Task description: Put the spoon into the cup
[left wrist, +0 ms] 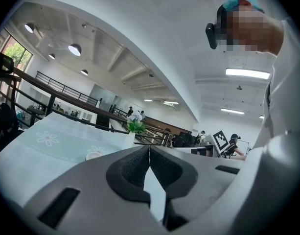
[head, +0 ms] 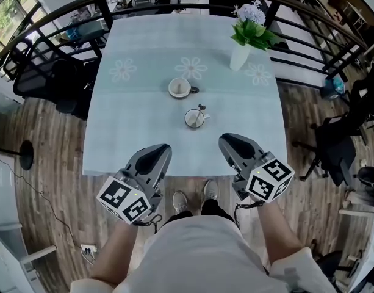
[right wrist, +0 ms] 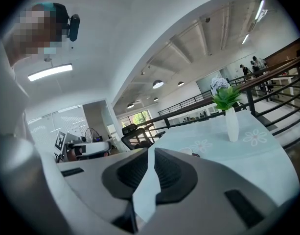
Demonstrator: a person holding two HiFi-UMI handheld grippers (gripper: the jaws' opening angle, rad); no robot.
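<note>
Not yet begun: left claw and right claw, both pinched together and empty, must first reach the spoon beside the nearer cup.

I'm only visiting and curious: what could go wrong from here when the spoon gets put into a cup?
The spoon looks tiny and sits right by the nearer cup; grabbing it might knock that cup. The farther cup stands close, so a reach could bump it too. The left gripper and right gripper both have fingers shut and must open first.
</note>
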